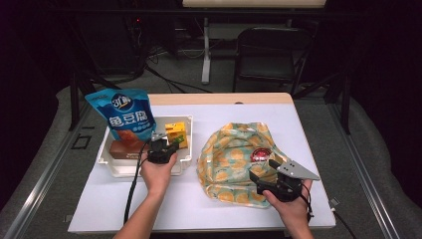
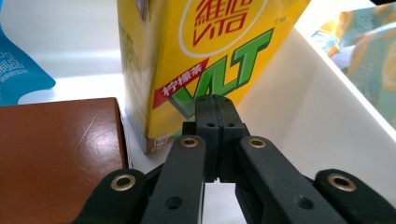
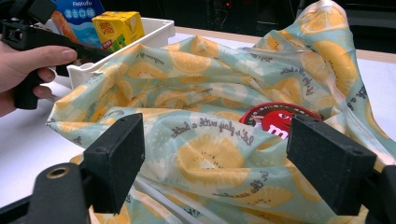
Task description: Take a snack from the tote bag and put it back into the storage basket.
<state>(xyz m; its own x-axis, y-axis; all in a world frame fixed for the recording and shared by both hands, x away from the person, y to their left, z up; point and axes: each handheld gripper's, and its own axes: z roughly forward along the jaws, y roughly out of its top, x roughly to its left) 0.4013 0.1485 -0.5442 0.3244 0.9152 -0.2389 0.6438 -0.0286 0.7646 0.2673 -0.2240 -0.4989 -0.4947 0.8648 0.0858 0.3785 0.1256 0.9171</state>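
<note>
A white tray (image 1: pixel 144 172) at the table's left holds a yellow lemon-tea carton (image 1: pixel 176 133), a brown box (image 1: pixel 122 148) and a blue snack pouch (image 1: pixel 127 114). My left gripper (image 1: pixel 161 148) sits at the tray's front right. Its jaws are shut with nothing between them, just short of the carton (image 2: pixel 205 51) and beside the brown box (image 2: pixel 56 154). A lemon-print cloth bag (image 1: pixel 231 154) lies at centre right with a red M&M's pack (image 1: pixel 261 154) in its mouth. My right gripper (image 3: pixel 219 149) stands open at the bag's near edge, with bag fabric (image 3: pixel 210 154) between the pads.
The tray's right wall (image 2: pixel 327 116) rises beside my left gripper. A black chair (image 1: pixel 268 50) and a desk leg stand beyond the table's far edge. White tabletop (image 1: pixel 199 209) lies between the two hands. The other hand (image 3: pixel 28 65) shows at the left of the right gripper view.
</note>
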